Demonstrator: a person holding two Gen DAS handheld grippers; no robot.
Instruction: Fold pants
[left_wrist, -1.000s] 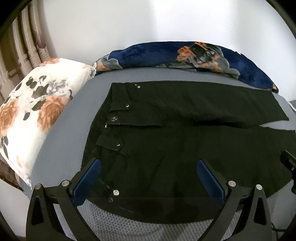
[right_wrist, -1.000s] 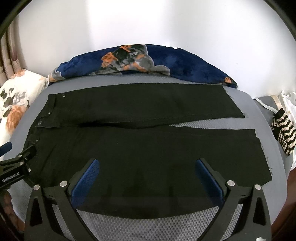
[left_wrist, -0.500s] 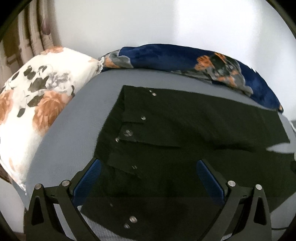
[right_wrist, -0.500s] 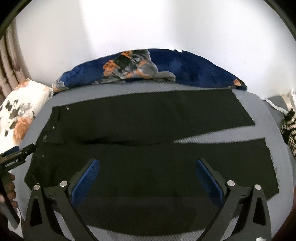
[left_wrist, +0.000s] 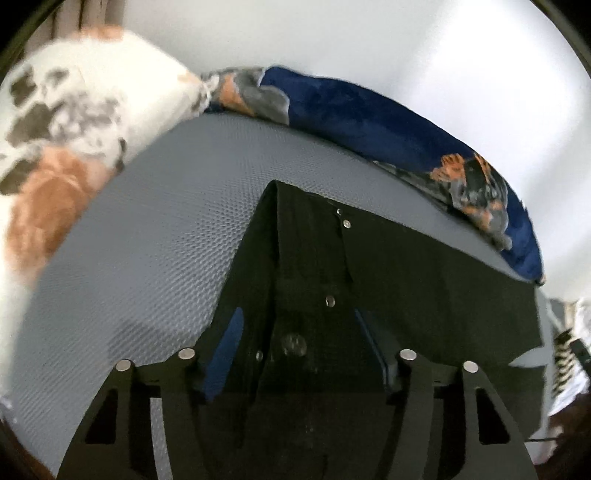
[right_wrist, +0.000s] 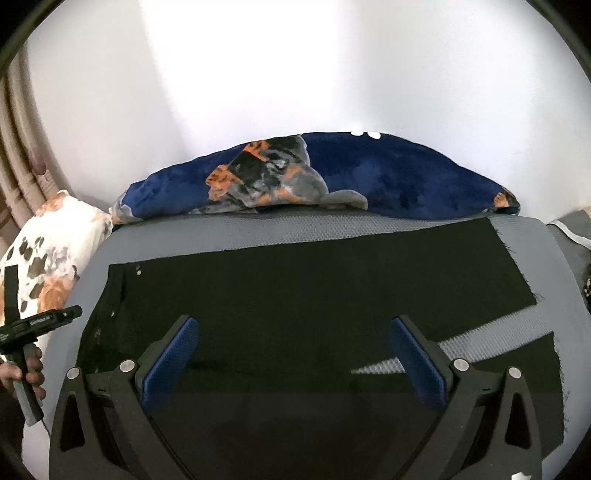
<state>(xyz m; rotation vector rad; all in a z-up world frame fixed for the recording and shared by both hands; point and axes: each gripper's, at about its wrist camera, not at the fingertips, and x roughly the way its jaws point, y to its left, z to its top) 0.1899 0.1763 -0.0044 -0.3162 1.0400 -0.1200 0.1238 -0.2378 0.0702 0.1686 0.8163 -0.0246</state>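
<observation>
the black pants (right_wrist: 295, 295) lie spread flat on the grey mattress (right_wrist: 332, 229), waistband to the left, legs running right. the left gripper (left_wrist: 299, 354) sits over the waistband, its fingers closing with the fabric between them. the right gripper (right_wrist: 293, 362) hovers over the near leg, fingers spread wide, holding nothing. a floral pillow (left_wrist: 74, 129) lies at the left, a navy blanket (right_wrist: 369, 177) along the far edge.

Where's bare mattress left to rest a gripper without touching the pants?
Bare: the wide grey patch between floral pillow and waistband, and the strip between pants and blue blanket. Narrow wedge between the legs. Elsewhere pants cover it.
</observation>
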